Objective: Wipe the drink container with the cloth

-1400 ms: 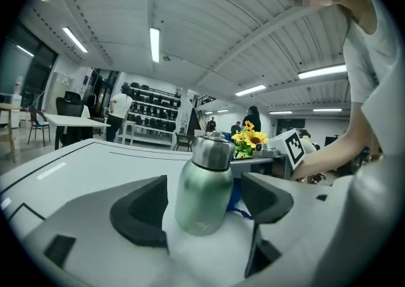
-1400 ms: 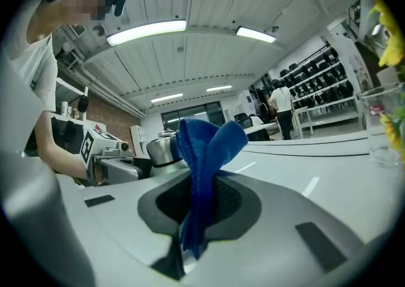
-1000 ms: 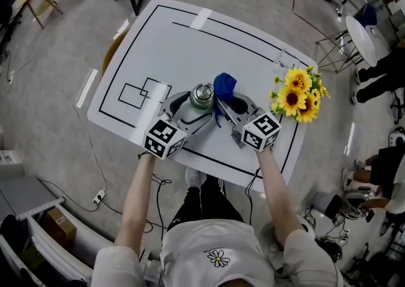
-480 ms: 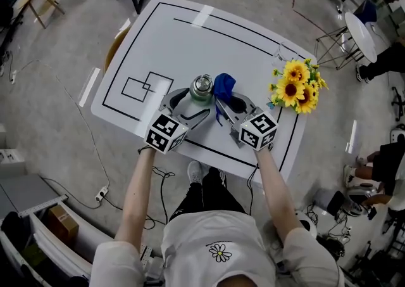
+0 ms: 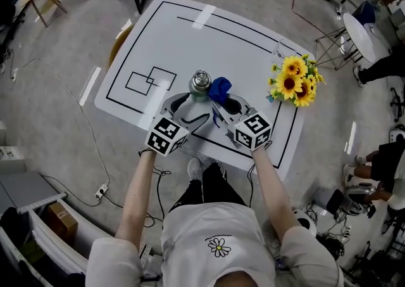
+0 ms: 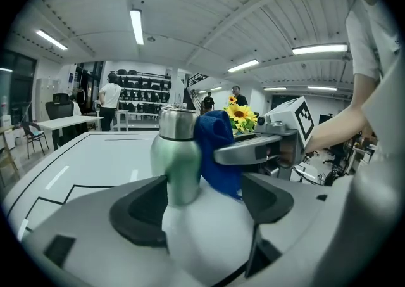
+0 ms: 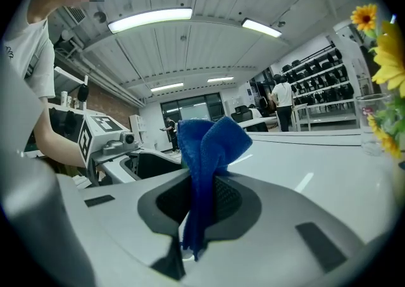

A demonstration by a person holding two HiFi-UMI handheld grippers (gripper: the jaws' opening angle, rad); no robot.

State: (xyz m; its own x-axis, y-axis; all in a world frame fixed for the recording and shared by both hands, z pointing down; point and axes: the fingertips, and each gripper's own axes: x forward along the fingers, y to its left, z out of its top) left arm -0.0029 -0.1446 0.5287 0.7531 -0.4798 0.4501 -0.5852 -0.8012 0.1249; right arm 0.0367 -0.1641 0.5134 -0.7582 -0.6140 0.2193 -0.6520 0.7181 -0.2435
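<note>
Blue looped-pile cloth (image 7: 205, 146) is clamped between the jaws of your right gripper (image 7: 199, 200). The jaws are pressed together on it, and its free upper part stands up in a soft, crumpled fold. Your left gripper (image 6: 205, 200) has its jaws spread wide, showing black curved pads set in smooth grey bodies. The bottle (image 6: 176, 159) stands upright on the table between those jaws, close to the left pad; contact with that pad cannot be confirmed. The bottle has a matt green, rounded body with a brushed-metal neck and cap. The cloth bears against the bottle's right side, from the shoulder up to the cap. Both of your forearms are bare, reach forward and converge toward the bottle, with each gripper's marker cube facing up. The table (image 5: 190, 32) is a smooth white board with black lines, including two overlapping squares left of the bottle. Yellow sunflowers (image 5: 294, 83) stand near its right edge, well apart from the bottle.
</note>
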